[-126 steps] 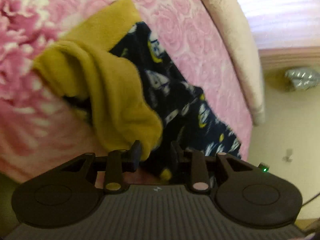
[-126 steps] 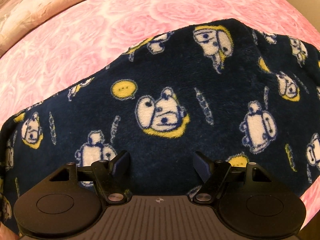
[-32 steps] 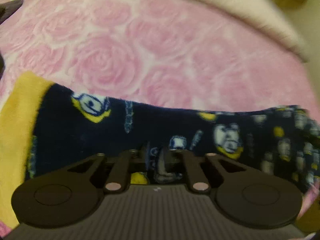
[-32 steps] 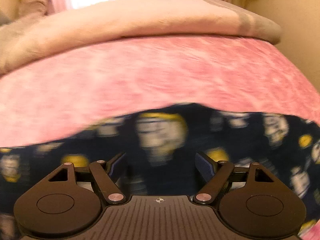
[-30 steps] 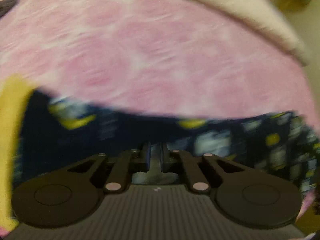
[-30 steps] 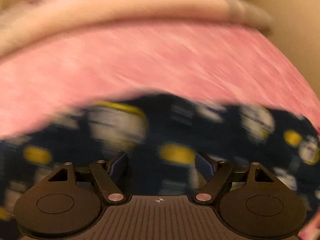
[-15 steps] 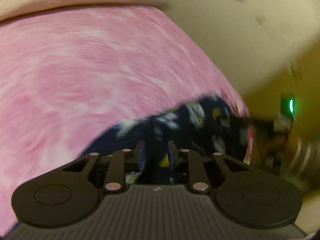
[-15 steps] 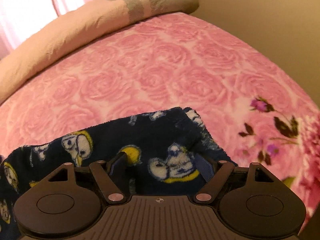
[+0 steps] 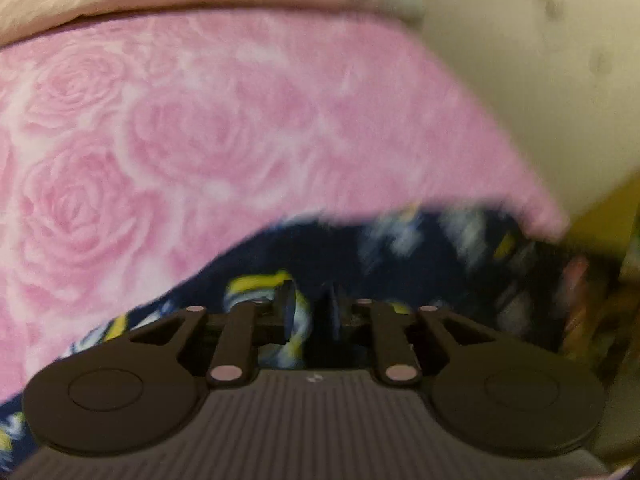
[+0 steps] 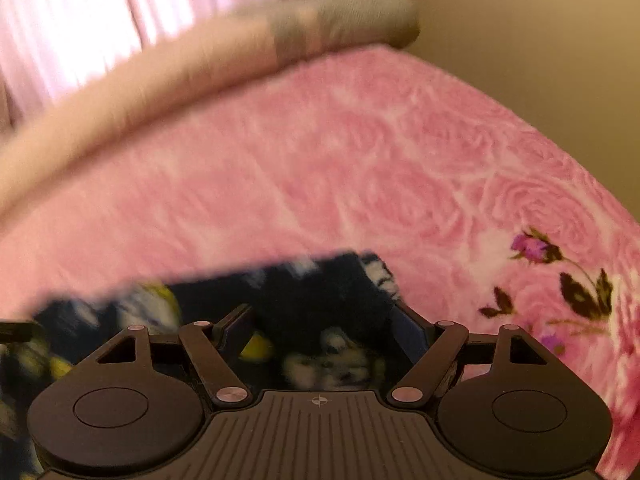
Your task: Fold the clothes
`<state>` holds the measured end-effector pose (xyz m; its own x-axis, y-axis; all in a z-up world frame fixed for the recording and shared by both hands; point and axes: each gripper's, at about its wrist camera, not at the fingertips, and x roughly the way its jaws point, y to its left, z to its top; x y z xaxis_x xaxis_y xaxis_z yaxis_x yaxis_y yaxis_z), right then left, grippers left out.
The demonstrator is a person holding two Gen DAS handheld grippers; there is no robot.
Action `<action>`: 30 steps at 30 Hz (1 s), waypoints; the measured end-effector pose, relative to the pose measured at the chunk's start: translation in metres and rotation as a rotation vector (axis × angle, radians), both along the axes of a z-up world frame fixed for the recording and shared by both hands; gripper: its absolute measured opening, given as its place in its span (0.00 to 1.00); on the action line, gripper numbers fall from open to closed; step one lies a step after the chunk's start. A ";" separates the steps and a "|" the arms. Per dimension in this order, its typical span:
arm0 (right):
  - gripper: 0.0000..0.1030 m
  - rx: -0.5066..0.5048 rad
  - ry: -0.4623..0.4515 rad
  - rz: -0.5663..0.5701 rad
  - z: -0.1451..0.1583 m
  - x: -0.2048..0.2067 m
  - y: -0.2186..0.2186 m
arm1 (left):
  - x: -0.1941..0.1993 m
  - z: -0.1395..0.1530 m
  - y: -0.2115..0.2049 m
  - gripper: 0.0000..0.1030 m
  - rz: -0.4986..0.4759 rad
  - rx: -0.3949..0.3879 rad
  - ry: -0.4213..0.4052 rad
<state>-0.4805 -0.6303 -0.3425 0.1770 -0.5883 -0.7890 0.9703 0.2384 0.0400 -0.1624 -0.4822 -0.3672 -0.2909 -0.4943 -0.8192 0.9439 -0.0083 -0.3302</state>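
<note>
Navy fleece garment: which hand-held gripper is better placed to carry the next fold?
Left. The left hand-held gripper looks nearly closed on the navy fleece garment; the right hand-held gripper is wide open over it, gripping nothing.

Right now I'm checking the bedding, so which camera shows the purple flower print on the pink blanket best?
The right wrist view: the purple flower print sits sharp at its right edge on the pink blanket. The left wrist view shows only blurred roses, no purple flower.
</note>
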 end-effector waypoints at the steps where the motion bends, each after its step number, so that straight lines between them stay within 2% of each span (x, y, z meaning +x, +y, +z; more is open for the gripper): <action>1: 0.76 -0.004 0.048 -0.030 -0.006 0.001 -0.007 | 0.004 0.002 0.004 0.11 0.027 -0.012 -0.003; 3: 0.76 0.002 0.053 -0.097 -0.002 -0.002 -0.018 | 0.012 0.014 0.015 0.11 0.098 -0.058 0.011; 5: 0.76 -0.037 -0.018 -0.160 0.016 -0.011 -0.009 | 0.020 0.027 0.027 0.16 0.169 -0.104 0.025; 7: 0.76 -0.076 -0.030 -0.167 0.033 -0.013 0.008 | 0.028 0.037 0.043 0.16 0.232 -0.132 0.037; 10: 0.76 -0.077 0.001 -0.122 0.041 -0.003 0.043 | 0.044 0.039 0.092 0.16 0.291 -0.089 0.016; 14: 0.76 0.018 0.069 -0.042 0.015 0.017 0.078 | 0.074 0.030 0.171 0.16 0.388 -0.008 -0.102; 16: 0.76 0.059 0.119 -0.050 0.001 0.029 0.096 | 0.101 0.026 0.214 0.16 0.484 0.028 -0.143; 18: 0.76 0.083 0.119 -0.096 -0.005 0.039 0.111 | 0.128 0.022 0.254 0.16 0.571 0.058 -0.176; 19: 0.76 0.081 0.120 -0.118 -0.006 0.046 0.117 | 0.139 0.023 0.267 0.16 0.597 0.065 -0.178; 23: 0.76 0.054 0.138 -0.093 -0.007 0.083 0.140 | 0.182 0.027 0.321 0.16 0.701 0.096 -0.190; 25: 0.76 0.090 0.142 -0.097 -0.015 0.101 0.148 | 0.204 0.029 0.347 0.15 0.753 0.111 -0.195; 26: 0.76 0.106 0.159 -0.103 -0.020 0.110 0.153 | 0.215 0.029 0.361 0.11 0.779 0.119 -0.198; 28: 0.76 0.108 0.198 -0.141 -0.020 0.125 0.163 | 0.236 0.031 0.387 0.11 0.831 0.134 -0.203; 30: 0.76 0.097 0.166 -0.173 -0.010 0.137 0.174 | 0.258 0.033 0.414 0.11 0.883 0.150 -0.209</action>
<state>-0.3437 -0.4560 -0.3526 -0.0564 -0.5189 -0.8530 0.9915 0.0715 -0.1090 0.0958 -0.0682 -0.3340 0.3030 -0.3511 -0.8859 0.6274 0.7733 -0.0919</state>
